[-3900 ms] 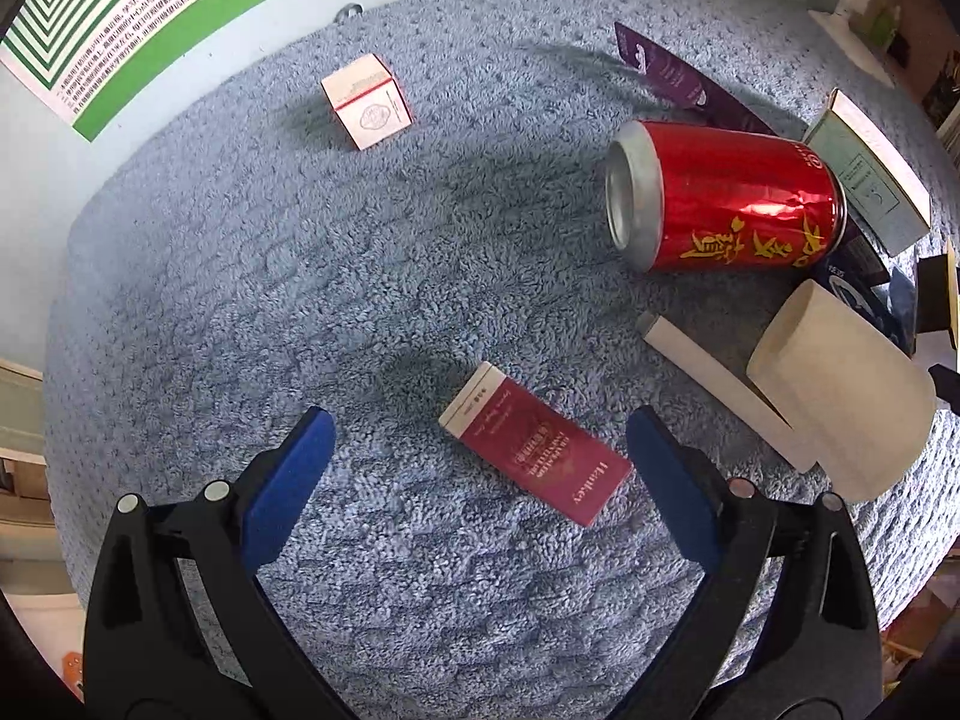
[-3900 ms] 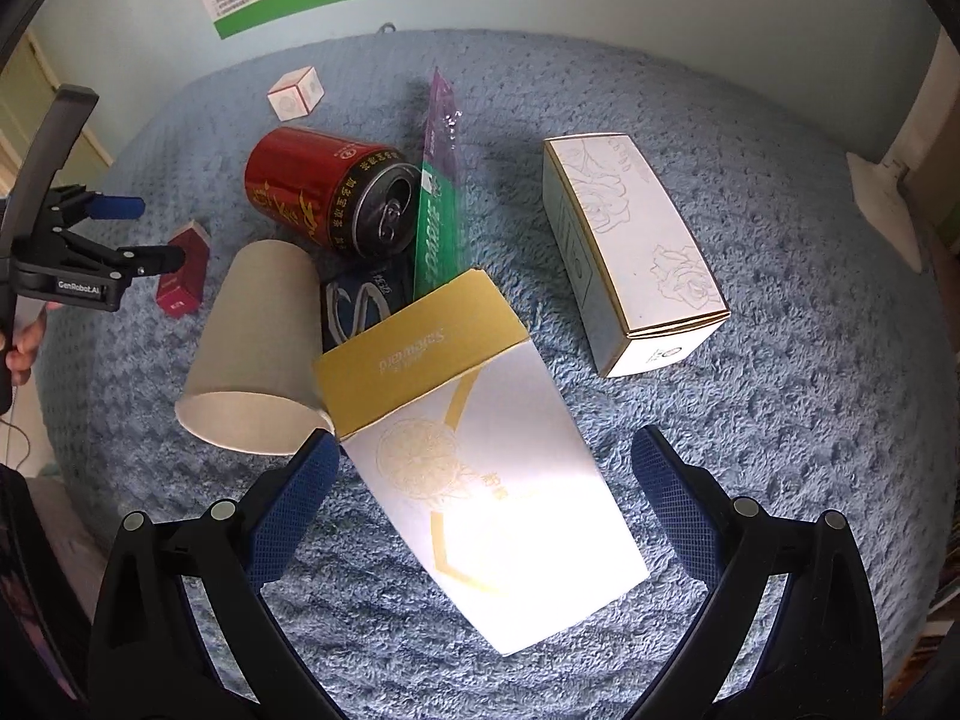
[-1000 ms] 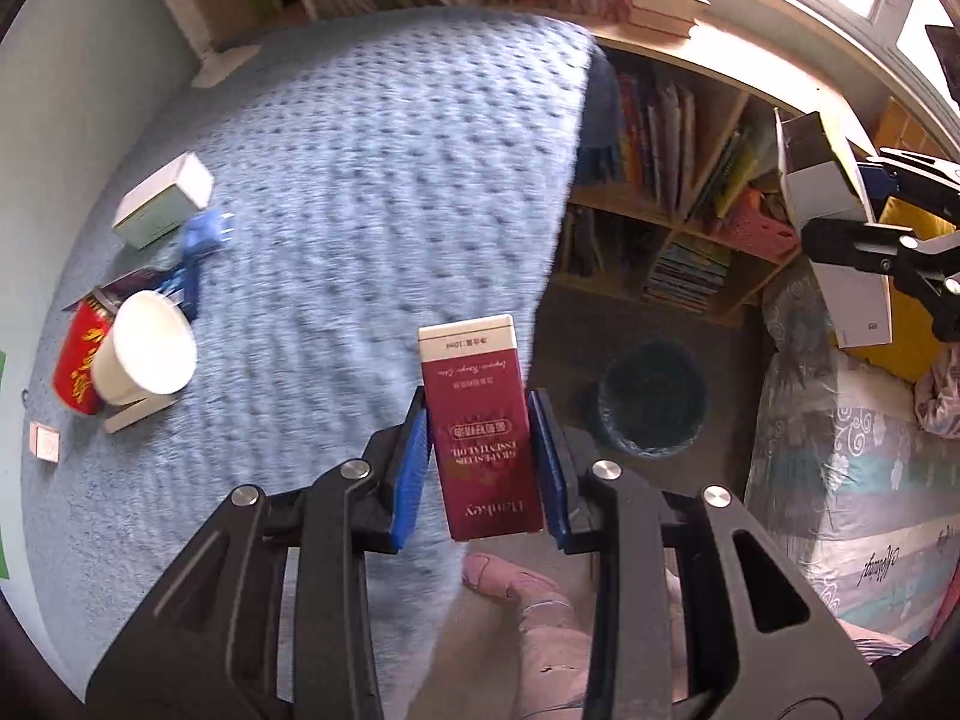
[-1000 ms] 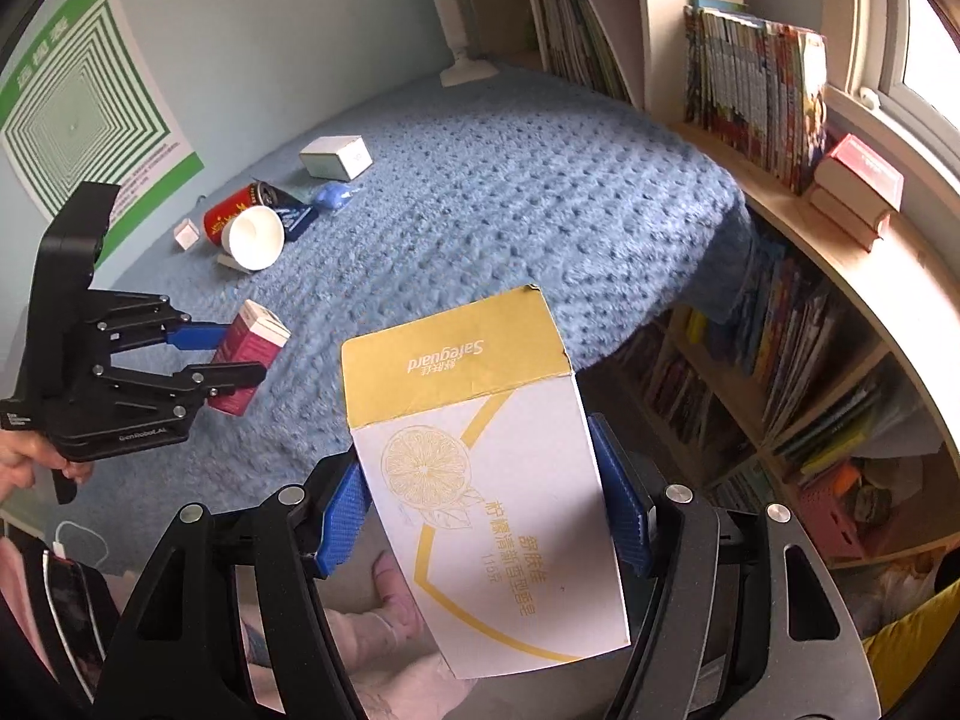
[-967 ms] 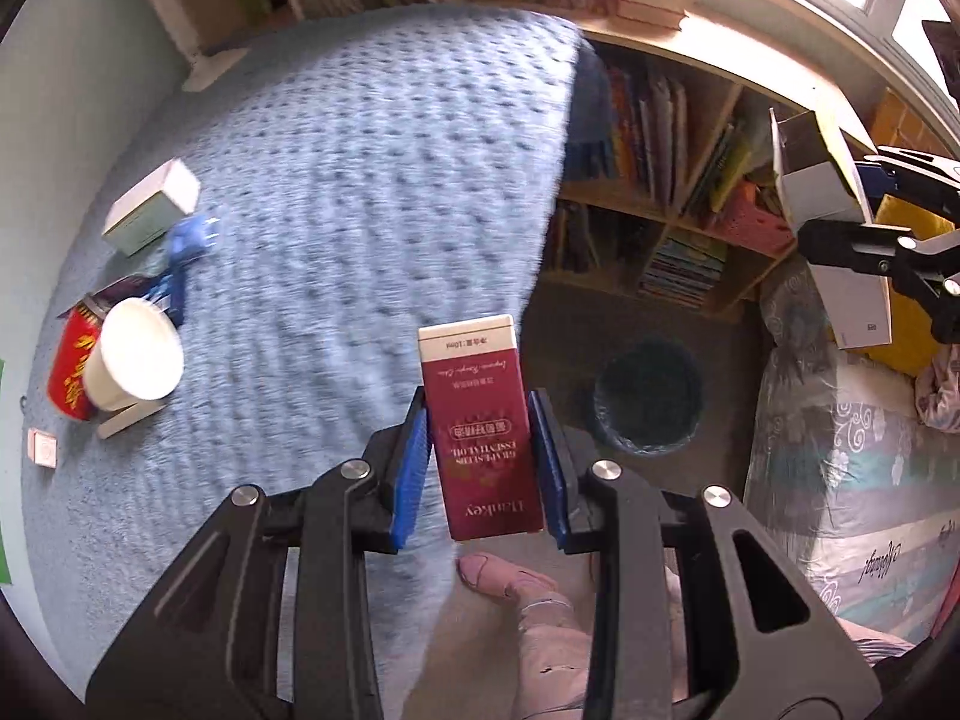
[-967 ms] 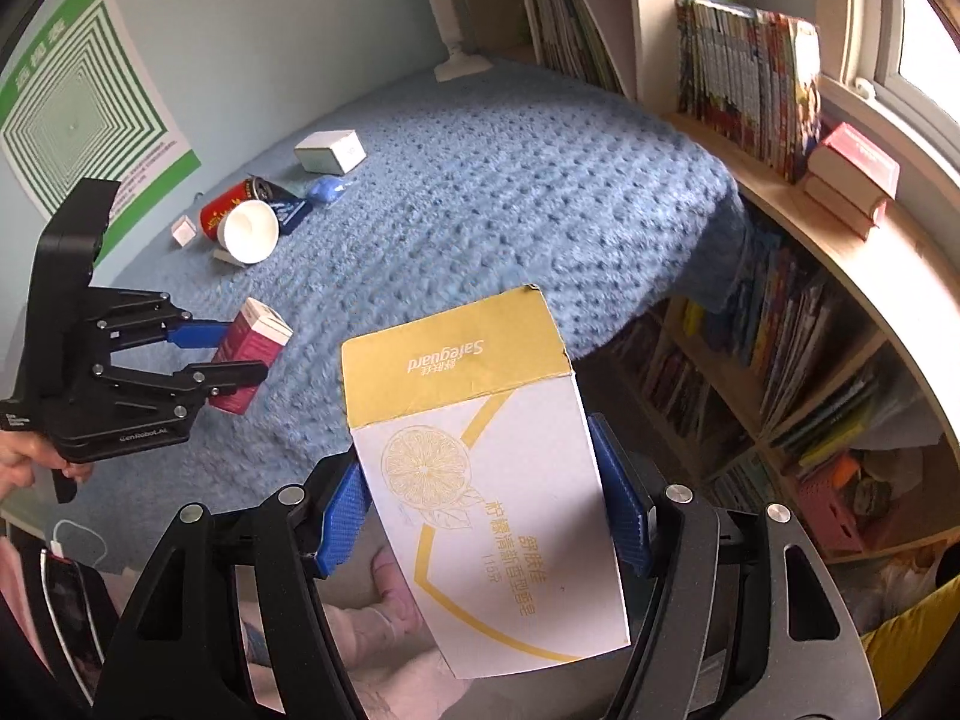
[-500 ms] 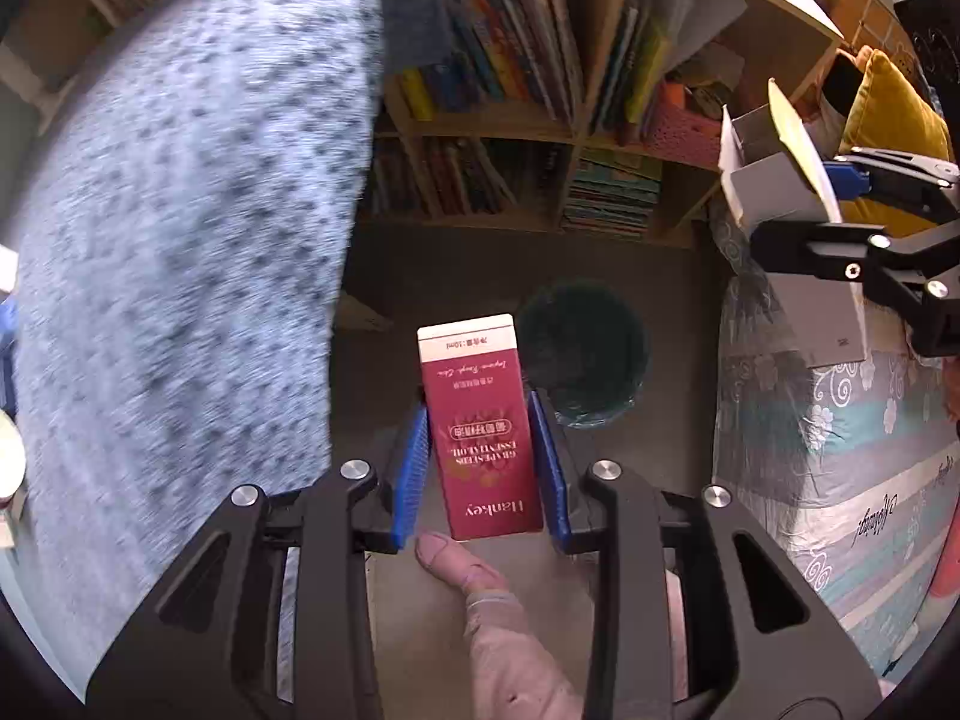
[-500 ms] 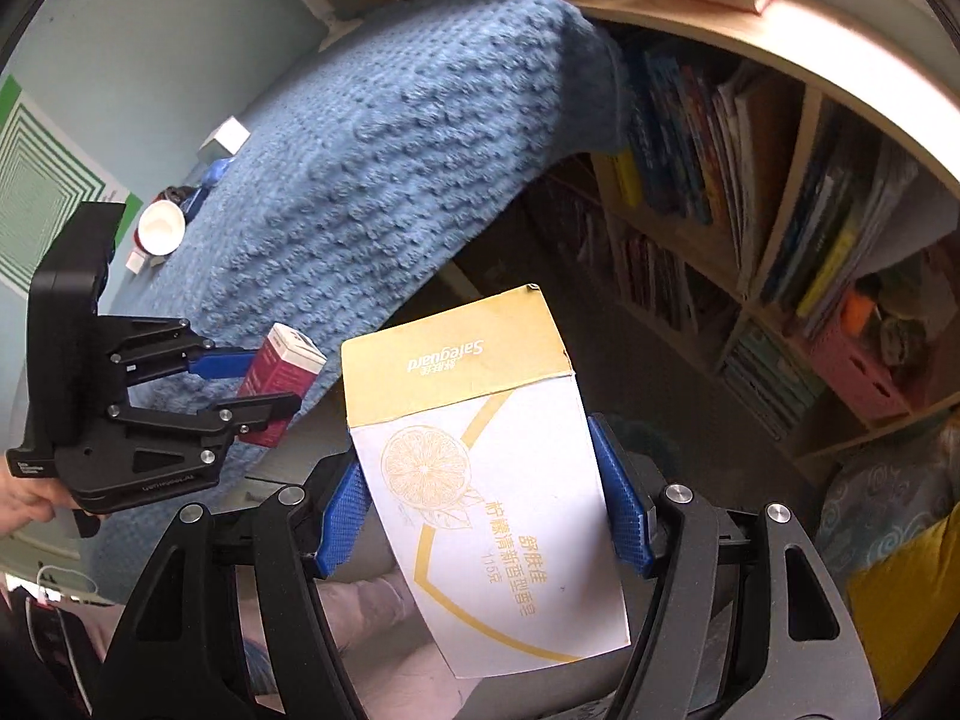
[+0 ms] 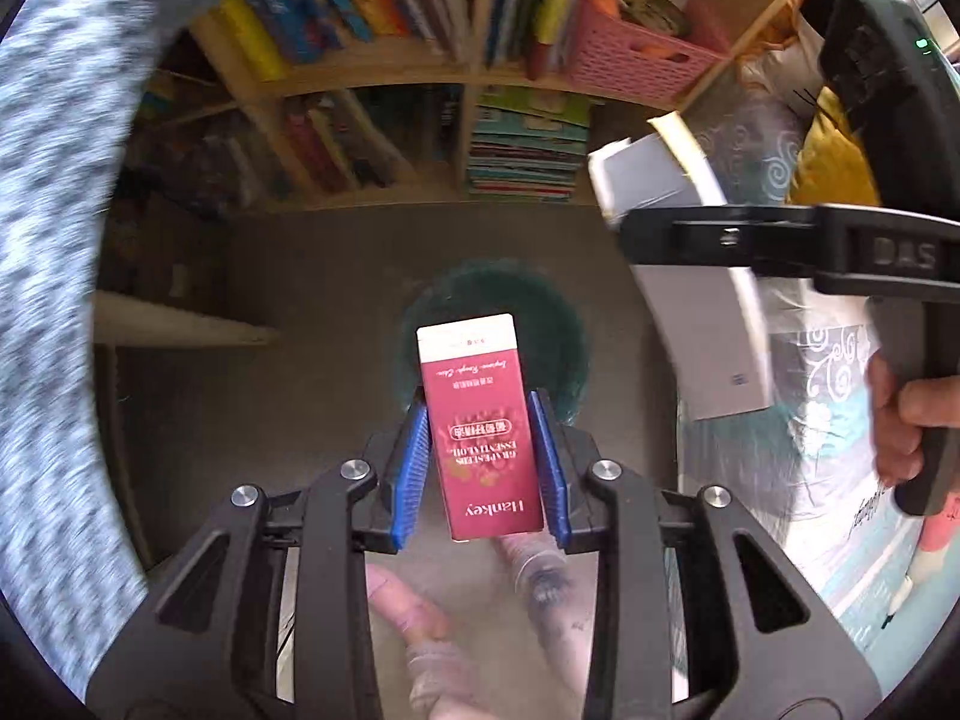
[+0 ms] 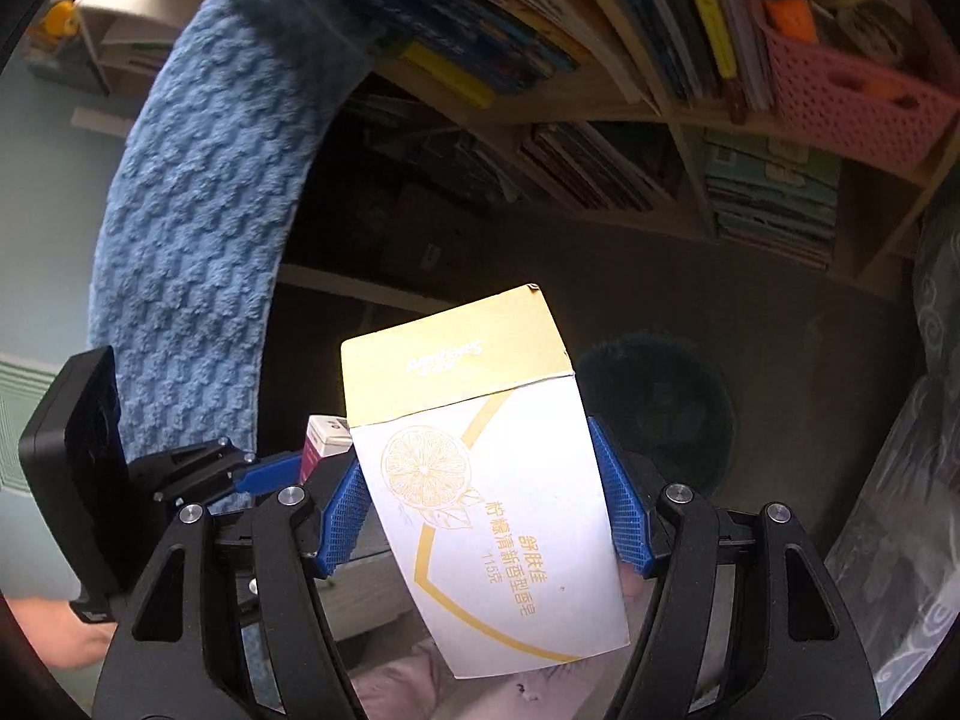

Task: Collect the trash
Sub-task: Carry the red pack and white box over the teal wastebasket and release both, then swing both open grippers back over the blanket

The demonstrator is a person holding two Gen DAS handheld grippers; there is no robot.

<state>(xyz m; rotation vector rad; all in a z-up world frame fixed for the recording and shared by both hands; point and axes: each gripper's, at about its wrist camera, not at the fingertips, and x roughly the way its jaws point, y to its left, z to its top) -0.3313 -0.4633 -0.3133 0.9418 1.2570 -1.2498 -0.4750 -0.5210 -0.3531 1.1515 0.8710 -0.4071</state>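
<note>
**Bin drop, both boxes in hand**

Boxes over floor, bin below. Left gripper clamped on red carton, directly above bin mouth. Right gripper clamped on yellow-and-white soap box, bin off to its right. Judgement: centre each over the rim before releasing; the soap box needs shifting across first.

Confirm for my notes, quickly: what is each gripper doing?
Left gripper: shut on the red box.
Right gripper: shut on the white-and-yellow box.
</note>
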